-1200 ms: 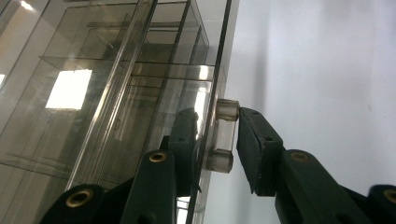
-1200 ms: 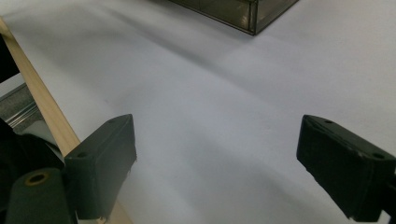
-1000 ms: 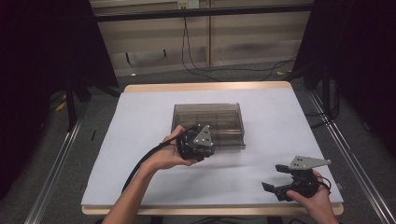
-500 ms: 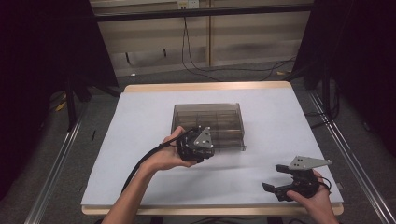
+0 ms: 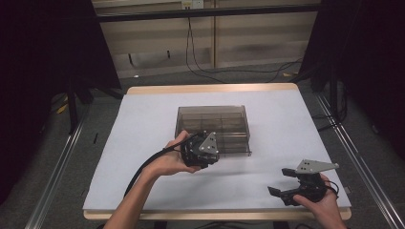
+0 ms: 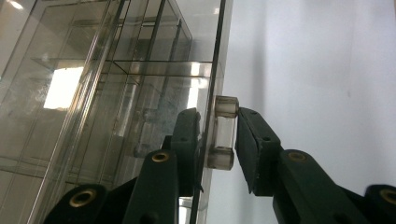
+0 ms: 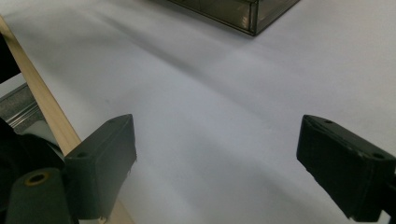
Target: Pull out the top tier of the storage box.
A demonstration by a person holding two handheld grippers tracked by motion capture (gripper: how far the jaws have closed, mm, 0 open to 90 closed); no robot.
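Clear box handle [image 6: 223, 132] seemingly between left gripper [image 6: 218, 140] jaws

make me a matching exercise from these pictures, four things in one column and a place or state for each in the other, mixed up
Things:
1. left hand-held gripper
2. right hand-held gripper
3. clear box
4. small clear handle

Places or states:
A. jaws wide apart, near the table's front right corner
B. between two black jaws
C. at the middle of the white table cover
D. at the box's front edge, jaws on either side of the handle

Pairs: 1-D, 2-A, 3-C, 4-B
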